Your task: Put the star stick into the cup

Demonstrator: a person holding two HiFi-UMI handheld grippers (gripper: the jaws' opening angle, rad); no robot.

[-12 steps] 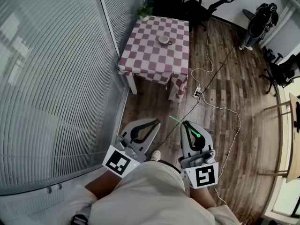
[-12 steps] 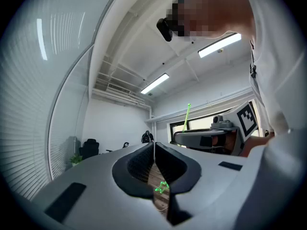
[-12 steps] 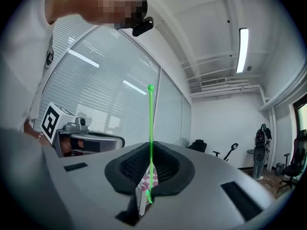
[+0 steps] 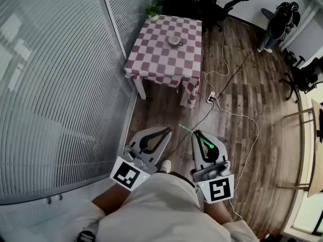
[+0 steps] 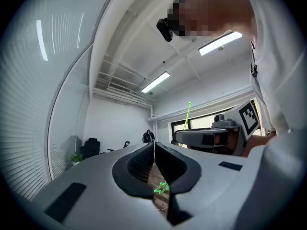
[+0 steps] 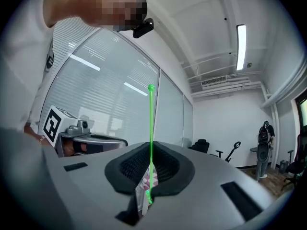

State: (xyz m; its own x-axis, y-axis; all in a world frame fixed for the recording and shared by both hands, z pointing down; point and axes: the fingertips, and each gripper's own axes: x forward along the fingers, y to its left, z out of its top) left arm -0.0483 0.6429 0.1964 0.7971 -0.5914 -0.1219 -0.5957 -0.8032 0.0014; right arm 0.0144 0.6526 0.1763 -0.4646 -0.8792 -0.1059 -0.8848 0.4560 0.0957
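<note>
A thin green star stick (image 4: 196, 136) is clamped in my right gripper (image 4: 197, 134), whose jaws are shut on it. In the right gripper view the star stick (image 6: 151, 128) rises straight up from between the closed pads. My left gripper (image 4: 168, 130) is held beside the right one at waist height, its jaw tips meeting. In the left gripper view a small green star shape (image 5: 161, 188) shows in the gap under those jaws; I cannot tell whether it is gripped. The cup (image 4: 175, 41) stands far ahead on a checkered table (image 4: 151, 64).
A glass wall with blinds (image 4: 55, 84) runs along the left. Cables and a power strip (image 4: 212, 98) lie on the wooden floor between me and the table. Office chairs (image 4: 222, 6) stand behind the table, and a potted plant (image 4: 154, 10) sits at its far corner.
Both grippers and the stick have drifted slightly left and up in the head view. The grip on the stick is the same.
</note>
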